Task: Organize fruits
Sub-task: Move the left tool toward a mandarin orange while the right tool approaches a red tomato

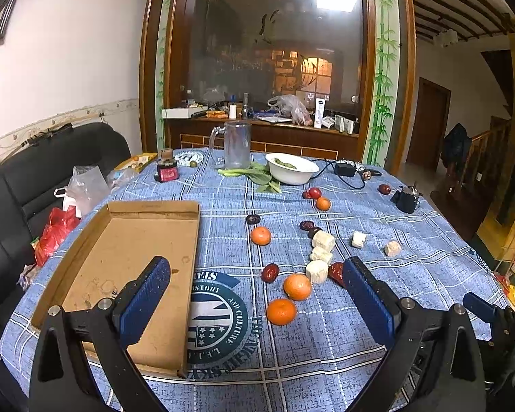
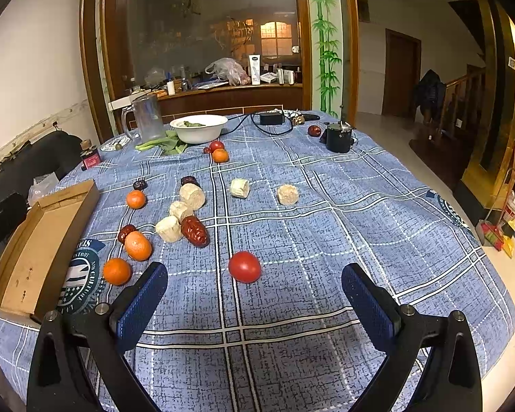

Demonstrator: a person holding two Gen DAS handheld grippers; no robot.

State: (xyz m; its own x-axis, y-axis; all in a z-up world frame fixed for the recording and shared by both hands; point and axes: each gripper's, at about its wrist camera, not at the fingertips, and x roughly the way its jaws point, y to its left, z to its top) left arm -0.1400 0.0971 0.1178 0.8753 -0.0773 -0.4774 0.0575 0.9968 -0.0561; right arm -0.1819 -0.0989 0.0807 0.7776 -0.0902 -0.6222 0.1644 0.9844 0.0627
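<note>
From the left wrist view, the left gripper (image 1: 255,288) hangs above the blue checked tablecloth (image 1: 326,336) with its jaws spread wide and nothing between them; the shallow cardboard tray (image 1: 127,240) lies under its left finger, and two tangerines (image 1: 290,297) rest just ahead, near red dates (image 1: 270,272) and pale cut chunks (image 1: 317,270). From the right wrist view, the right gripper (image 2: 254,290) is likewise wide and empty, with a red tomato (image 2: 244,266) on the cloth just beyond its fingertips.
</note>
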